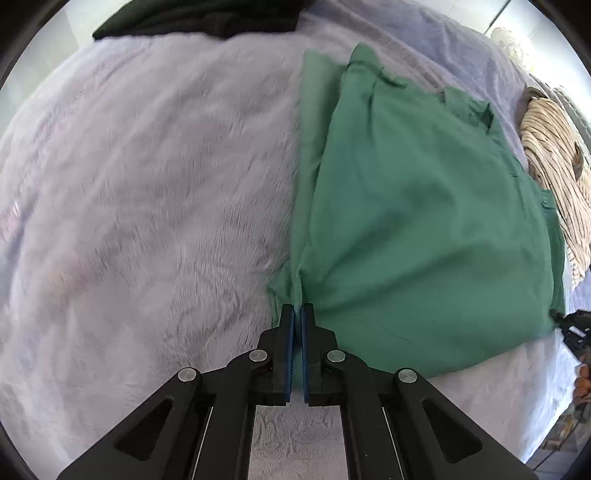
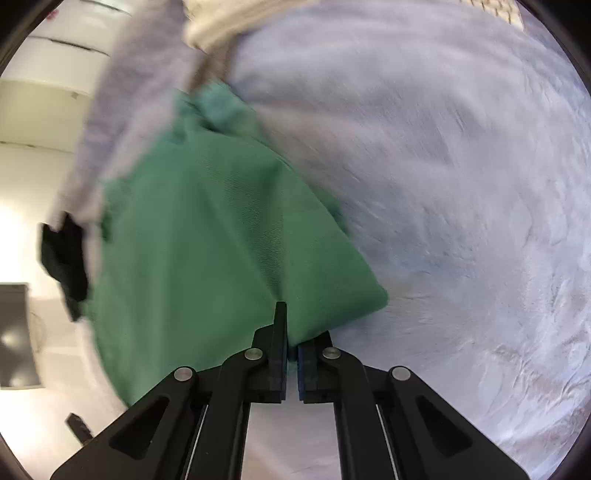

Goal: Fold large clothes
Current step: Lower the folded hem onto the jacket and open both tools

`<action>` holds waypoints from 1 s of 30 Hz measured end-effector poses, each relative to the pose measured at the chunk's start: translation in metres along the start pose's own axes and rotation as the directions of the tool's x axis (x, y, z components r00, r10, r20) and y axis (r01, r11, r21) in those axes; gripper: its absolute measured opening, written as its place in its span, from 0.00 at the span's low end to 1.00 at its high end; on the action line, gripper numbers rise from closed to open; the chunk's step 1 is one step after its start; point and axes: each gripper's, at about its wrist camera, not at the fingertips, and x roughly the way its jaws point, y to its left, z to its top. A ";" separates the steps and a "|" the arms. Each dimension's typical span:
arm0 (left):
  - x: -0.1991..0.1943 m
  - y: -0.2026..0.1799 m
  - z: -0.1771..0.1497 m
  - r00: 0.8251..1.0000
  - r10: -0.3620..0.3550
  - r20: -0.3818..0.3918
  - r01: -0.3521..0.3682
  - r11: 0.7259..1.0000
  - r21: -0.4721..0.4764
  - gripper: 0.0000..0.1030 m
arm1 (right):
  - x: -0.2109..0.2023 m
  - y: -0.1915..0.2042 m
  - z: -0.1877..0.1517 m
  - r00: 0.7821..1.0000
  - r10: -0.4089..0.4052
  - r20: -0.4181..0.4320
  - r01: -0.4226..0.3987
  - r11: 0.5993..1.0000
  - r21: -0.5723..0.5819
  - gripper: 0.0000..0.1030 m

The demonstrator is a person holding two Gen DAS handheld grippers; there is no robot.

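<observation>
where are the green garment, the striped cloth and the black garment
green garment (image 1: 424, 221), left wrist view, middle of its top layer
striped cloth (image 1: 554, 162), left wrist view, its bunched middle
black garment (image 1: 199, 18), left wrist view, its middle

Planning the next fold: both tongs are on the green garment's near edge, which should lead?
Probably left. The left tongs pinch the green garment where it lies flat; the right tongs hold a lifted, blurred corner.

Pale lilac fuzzy blanket (image 1: 147, 184) covers the bed. Black garment (image 1: 199, 18) at far edge, striped beige cloth (image 1: 554, 177) bunched at right side.
</observation>
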 end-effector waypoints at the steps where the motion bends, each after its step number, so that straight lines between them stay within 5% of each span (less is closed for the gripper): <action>1: 0.003 0.000 0.000 1.000 0.002 0.001 -0.002 1.000 -0.003 0.05 | 0.010 -0.006 0.001 1.000 -0.007 -0.022 0.008 1.000 0.014 0.04; 8: -0.021 0.011 -0.015 0.999 0.043 -0.015 -0.043 0.999 -0.009 0.05 | 0.000 -0.003 -0.001 0.999 -0.027 -0.042 0.027 1.000 0.000 0.05; 14: -0.060 0.000 0.010 0.996 0.024 0.091 -0.025 1.000 0.009 0.05 | -0.048 0.018 -0.015 0.999 -0.006 0.049 0.012 0.992 -0.127 0.11; 21: -0.019 -0.049 0.070 0.988 0.067 0.137 -0.073 0.997 0.040 0.05 | -0.022 0.067 0.027 0.991 -0.064 0.121 0.094 0.960 -0.265 0.11; 26: 0.015 -0.043 0.068 0.990 0.115 0.081 -0.117 0.993 0.025 0.05 | 0.007 0.053 0.049 0.971 -0.197 0.133 0.225 0.941 -0.252 0.03; 30: 0.004 -0.040 0.060 0.993 0.098 0.065 -0.101 0.994 0.051 0.05 | 0.001 0.029 0.055 0.979 -0.156 0.128 0.177 0.969 -0.173 0.02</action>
